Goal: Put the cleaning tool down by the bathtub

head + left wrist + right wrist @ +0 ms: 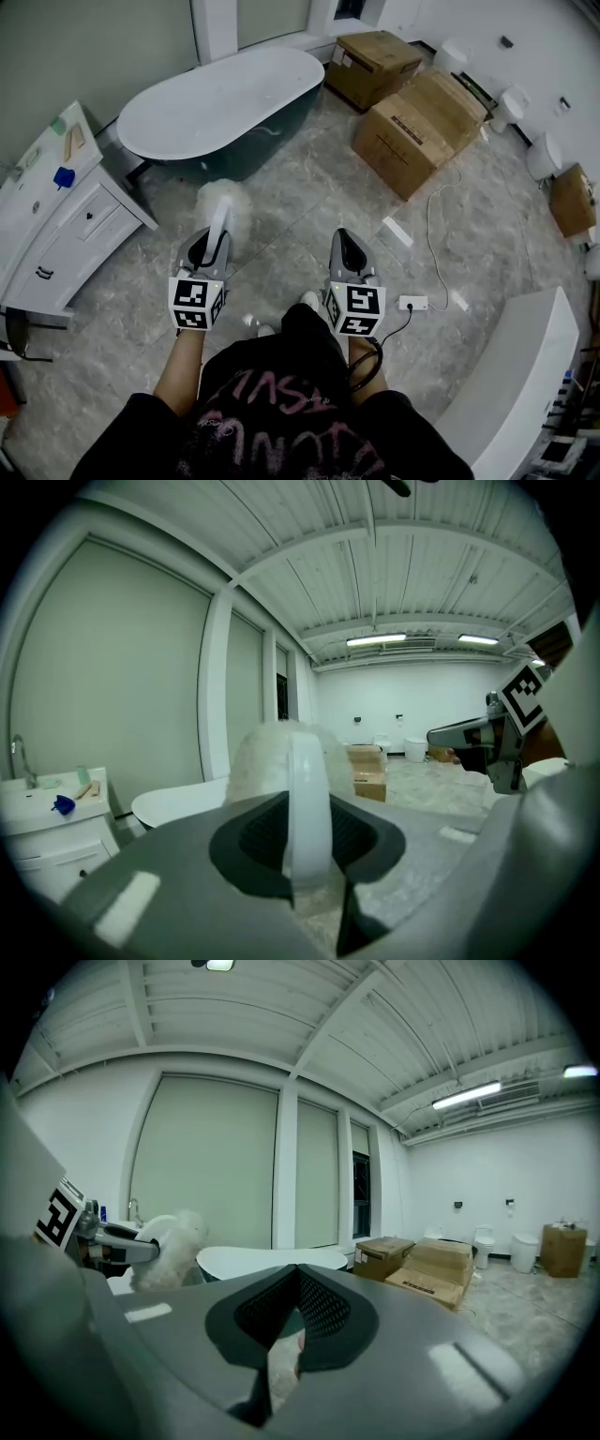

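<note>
Two grippers are held up on the near side of the bathtub (246,141). The left gripper (210,247) is clamped on the white handle of the cleaning tool (223,208), whose fluffy head points toward the tub and is off the floor. The right gripper (345,244) has its jaws together with nothing between them.

Risks: the slim handle may pivot in the grip. Released from this height, the tool would likely bounce or roll away from the tub.

The bathtub appears empty. The cardboard boxes (417,127) right of the tub are closed, so their contents are unseen.
</note>
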Demonstrator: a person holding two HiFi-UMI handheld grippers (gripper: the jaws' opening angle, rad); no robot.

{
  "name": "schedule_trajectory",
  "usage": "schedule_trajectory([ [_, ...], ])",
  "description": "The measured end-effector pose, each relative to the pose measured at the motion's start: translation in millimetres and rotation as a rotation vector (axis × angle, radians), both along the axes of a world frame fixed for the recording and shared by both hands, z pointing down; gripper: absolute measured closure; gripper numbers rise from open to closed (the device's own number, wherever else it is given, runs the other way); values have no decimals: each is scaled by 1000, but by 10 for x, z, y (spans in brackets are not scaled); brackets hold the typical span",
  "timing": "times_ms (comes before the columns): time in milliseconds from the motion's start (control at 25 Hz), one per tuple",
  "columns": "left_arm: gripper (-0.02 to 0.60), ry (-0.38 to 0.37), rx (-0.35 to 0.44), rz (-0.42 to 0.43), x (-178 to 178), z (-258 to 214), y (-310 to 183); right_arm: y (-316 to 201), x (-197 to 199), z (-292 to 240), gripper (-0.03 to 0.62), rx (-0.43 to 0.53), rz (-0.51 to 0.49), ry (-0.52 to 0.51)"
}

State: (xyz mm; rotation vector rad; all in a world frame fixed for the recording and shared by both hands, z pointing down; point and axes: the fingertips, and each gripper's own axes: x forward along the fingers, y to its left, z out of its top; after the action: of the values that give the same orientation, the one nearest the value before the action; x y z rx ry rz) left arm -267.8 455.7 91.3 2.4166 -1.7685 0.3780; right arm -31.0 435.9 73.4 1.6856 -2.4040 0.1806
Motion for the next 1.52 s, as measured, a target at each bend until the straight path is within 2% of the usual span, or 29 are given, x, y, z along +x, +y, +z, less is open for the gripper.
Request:
schedule_trajectory([
  [320, 494, -11, -16, 20, 41, 167, -160, -181, 155, 184, 580, -9, 48, -2],
  [560, 494, -32, -47, 48, 124, 346, -501, -511, 235, 378, 580, -45, 59, -10],
  [1000, 494, -58, -155, 94, 413, 717, -1810, -1716, 561, 859, 582, -159, 84, -2],
  [1280, 494, -91, -225, 135, 838, 921, -2865, -2730, 889, 1026, 581, -224, 77, 0],
  [1520, 494, -88, -263, 145, 1037, 1058, -3414, -3295, 980, 1161, 582, -240, 48, 17],
])
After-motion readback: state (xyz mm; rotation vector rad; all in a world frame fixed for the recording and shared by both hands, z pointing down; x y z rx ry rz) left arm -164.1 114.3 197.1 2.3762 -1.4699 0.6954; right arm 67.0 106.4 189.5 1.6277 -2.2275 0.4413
